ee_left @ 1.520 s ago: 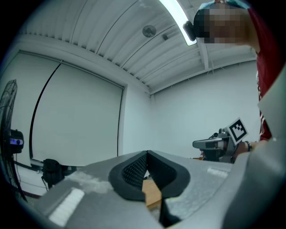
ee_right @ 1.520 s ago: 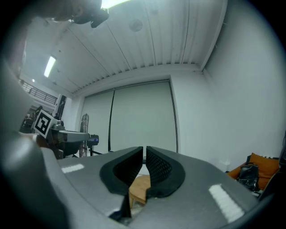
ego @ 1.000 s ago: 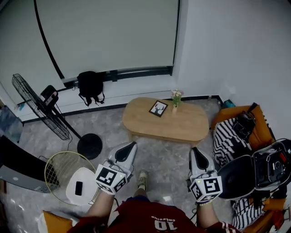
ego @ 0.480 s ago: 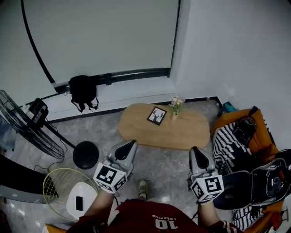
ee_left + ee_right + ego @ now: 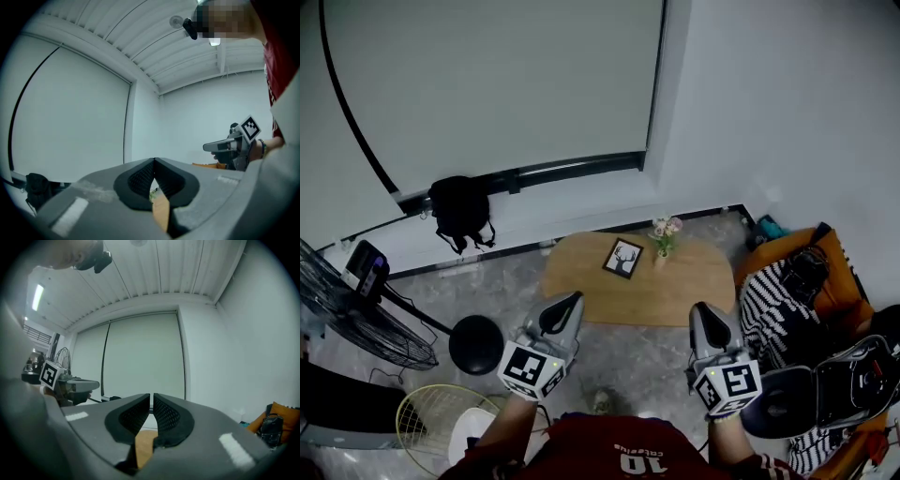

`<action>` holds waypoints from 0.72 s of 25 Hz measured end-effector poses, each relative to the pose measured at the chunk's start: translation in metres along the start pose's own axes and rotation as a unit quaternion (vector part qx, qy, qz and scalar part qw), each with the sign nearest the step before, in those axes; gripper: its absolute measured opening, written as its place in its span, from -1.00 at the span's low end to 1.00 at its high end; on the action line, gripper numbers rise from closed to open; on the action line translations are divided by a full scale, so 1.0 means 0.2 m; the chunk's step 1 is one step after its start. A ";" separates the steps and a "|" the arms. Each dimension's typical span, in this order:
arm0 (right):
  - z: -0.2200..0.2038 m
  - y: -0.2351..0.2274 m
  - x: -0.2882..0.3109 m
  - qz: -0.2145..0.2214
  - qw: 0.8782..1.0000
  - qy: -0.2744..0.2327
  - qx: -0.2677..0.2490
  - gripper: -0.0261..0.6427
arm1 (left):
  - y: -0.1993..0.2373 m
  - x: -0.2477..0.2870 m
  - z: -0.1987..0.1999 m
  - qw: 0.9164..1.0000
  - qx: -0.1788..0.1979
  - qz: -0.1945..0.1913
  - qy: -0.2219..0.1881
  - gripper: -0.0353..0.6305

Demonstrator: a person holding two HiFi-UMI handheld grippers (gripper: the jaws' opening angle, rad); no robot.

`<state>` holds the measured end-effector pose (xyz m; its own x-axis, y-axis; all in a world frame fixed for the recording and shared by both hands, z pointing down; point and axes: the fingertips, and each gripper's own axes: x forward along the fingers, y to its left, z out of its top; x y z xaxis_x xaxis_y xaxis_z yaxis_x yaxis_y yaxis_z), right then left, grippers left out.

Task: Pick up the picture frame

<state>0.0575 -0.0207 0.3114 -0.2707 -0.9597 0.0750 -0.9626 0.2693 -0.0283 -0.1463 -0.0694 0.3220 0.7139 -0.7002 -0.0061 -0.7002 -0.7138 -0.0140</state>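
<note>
Oval wooden counter (image 5: 675, 295) carries the picture frame (image 5: 623, 259) beside a flower vase (image 5: 662, 246). Left gripper (image 5: 573, 298) and right gripper (image 5: 700, 307), fingers closed and empty, hang well short. Likely light, rigid, breakable: pinch its rim.

frame (image 5: 623, 258) lay on table (image 5: 684, 298), just beside flowers (image 5: 664, 232) | left gripper (image 5: 571, 300) and right gripper (image 5: 701, 310) hung over floor, near table edge, not touching it | fan (image 5: 352, 319) stood at left

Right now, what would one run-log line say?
left claw: shut, empty | right claw: shut, empty | picture frame: on table, untouched
</note>
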 end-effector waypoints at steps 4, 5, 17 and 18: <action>-0.02 0.05 0.08 -0.015 1.000 -0.004 -0.001 -0.89 | 0.11 0.03 -0.04 1.000 -0.016 -0.015 -0.007 -0.88; -0.03 0.05 0.09 -0.018 1.000 -0.004 -0.001 -0.89 | 0.13 0.04 -0.05 1.000 -0.021 -0.019 -0.009 -0.88; -0.09 -0.02 0.19 -0.034 0.999 0.009 -0.004 -0.89 | 0.18 0.20 -0.16 0.998 -0.047 -0.046 -0.004 -0.88; -0.09 -0.03 0.20 -0.033 0.999 0.008 -0.002 -0.89 | 0.18 0.22 -0.16 0.998 -0.047 -0.047 -0.003 -0.88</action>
<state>0.0524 -0.0596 0.3331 -0.2076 -0.9739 0.0919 -0.9782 0.2068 -0.0190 -0.1404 -0.1268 0.3536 0.7765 -0.6299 -0.0151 -0.6271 -0.7749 0.0792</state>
